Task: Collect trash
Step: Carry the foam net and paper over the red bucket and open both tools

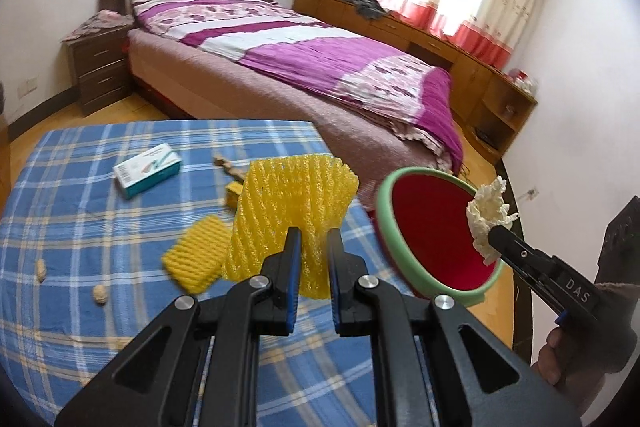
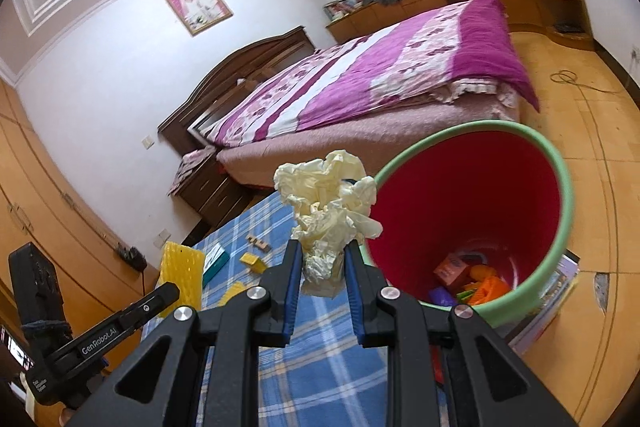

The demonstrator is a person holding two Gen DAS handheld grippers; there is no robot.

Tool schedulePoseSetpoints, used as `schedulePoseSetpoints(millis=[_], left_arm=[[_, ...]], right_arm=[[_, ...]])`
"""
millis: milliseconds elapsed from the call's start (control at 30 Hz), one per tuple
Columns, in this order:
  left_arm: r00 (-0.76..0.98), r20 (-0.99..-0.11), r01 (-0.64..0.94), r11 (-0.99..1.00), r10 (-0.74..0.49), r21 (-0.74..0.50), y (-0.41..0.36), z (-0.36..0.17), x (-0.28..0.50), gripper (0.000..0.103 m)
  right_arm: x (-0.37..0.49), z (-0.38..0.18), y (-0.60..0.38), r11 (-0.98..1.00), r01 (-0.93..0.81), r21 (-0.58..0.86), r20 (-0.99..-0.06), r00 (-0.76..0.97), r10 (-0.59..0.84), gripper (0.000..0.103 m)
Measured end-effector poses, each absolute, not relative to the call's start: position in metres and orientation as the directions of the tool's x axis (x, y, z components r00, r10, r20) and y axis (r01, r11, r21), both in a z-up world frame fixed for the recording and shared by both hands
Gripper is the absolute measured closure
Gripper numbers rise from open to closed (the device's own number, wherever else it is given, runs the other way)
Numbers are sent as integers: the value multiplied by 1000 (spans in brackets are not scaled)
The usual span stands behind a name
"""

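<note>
In the left wrist view the left gripper (image 1: 313, 241) pinched a yellow foam net (image 1: 292, 203) above the table's (image 1: 80, 227) right edge, beside the bin (image 1: 436, 235), while in the right wrist view the right gripper (image 2: 320, 259) clasped a crumpled tissue (image 2: 328, 203) just left of the bin's rim.

Left tongs (image 1: 313, 241) around yellow foam net (image 1: 294, 199).
</note>
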State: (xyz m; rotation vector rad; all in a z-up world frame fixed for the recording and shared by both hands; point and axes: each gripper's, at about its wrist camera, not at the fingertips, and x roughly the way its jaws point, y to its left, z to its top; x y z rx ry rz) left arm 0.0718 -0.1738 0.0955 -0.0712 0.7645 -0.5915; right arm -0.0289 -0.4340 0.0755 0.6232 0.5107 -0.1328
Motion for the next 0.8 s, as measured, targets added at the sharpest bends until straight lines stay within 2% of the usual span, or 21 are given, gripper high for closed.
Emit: schedulePoseSetpoints(millis=[433,800], left_arm=[[456,-666,615,750,-590,-243,-260,84,66,91],[369,-719,674,703,-589,-230,-321,59,77,91]], right_arm=[[-49,47,-495,728,382,570,-520,853,-40,79],[-49,14,-531,668,458,586,-572,818,-58,79]])
